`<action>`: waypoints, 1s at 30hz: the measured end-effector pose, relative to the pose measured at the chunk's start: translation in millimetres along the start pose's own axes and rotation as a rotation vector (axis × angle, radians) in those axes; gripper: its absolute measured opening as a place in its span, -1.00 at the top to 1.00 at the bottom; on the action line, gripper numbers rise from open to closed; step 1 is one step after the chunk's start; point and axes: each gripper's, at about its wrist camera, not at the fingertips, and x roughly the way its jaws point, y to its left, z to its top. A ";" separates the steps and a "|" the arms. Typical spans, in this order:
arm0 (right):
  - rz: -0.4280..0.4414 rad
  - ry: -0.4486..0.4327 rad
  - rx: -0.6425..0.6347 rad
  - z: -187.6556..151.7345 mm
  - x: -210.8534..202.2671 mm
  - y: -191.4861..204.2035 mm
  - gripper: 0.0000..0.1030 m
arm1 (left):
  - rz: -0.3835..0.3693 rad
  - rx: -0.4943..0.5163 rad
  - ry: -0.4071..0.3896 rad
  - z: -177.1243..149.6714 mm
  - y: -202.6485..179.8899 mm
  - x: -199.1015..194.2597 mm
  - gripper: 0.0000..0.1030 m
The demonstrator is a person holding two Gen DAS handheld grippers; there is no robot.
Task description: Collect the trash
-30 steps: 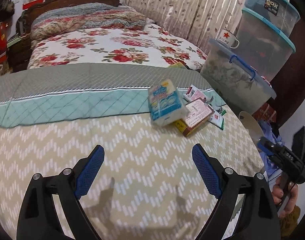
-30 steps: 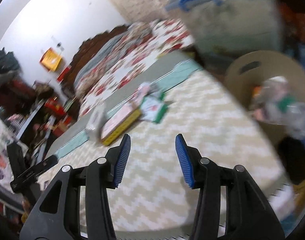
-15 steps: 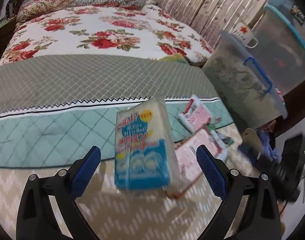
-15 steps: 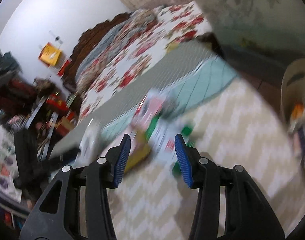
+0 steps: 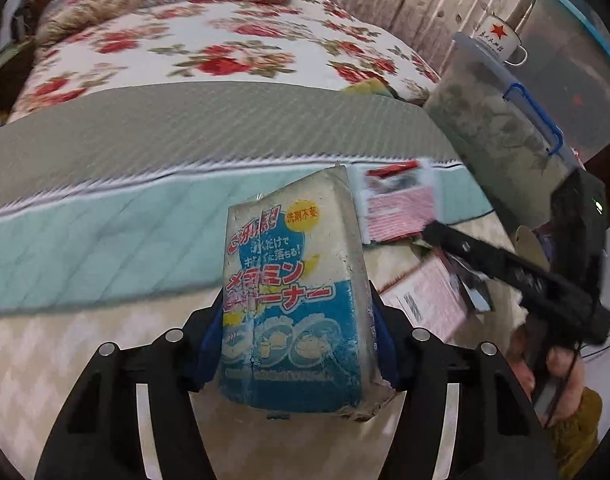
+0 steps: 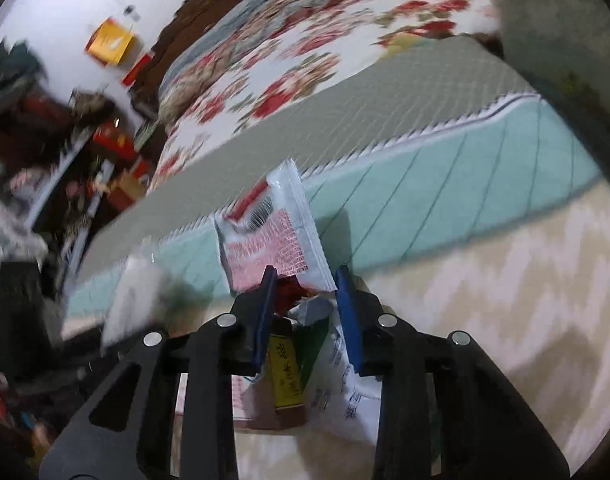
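Left hand-held gripper [image 5: 295, 344] closing on sponge pack [image 5: 293, 300] — pads touching

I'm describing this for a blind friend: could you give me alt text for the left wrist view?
The left hand-held gripper is closing its blue pads on a blue-and-white sponge pack standing on a zigzag-patterned bedspread. To the right, flat packets lie on the bed, where the right hand-held gripper reaches in; storage bins stand behind.
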 end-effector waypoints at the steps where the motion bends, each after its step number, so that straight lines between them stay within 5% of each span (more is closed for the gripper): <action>1: 0.024 0.007 -0.002 -11.6 -3.1 6.1 0.35 | -0.001 -0.010 -0.004 -8.7 6.8 -8.1 -0.14; 7: 0.173 0.088 -0.080 -91.9 -16.6 60.2 0.35 | 0.008 -0.075 -0.036 -77.5 60.1 -69.0 -0.17; 11: 0.104 0.013 -0.225 -121.8 -37.7 96.1 0.28 | 0.028 -0.095 -0.064 -105.5 83.9 -96.9 -0.17; 14: 0.076 -0.072 -0.205 -121.4 -56.6 98.8 -0.19 | -0.015 -0.157 -0.092 -115.9 103.5 -112.1 -0.17; 20: 0.040 -0.124 -0.106 -121.9 -81.9 81.3 -0.19 | -0.004 -0.177 -0.098 -124.8 114.3 -118.3 -0.20; 30: 0.083 0.043 0.048 -82.4 -28.0 56.2 -0.13 | 0.049 -0.130 -0.120 -130.2 102.9 -116.3 -0.29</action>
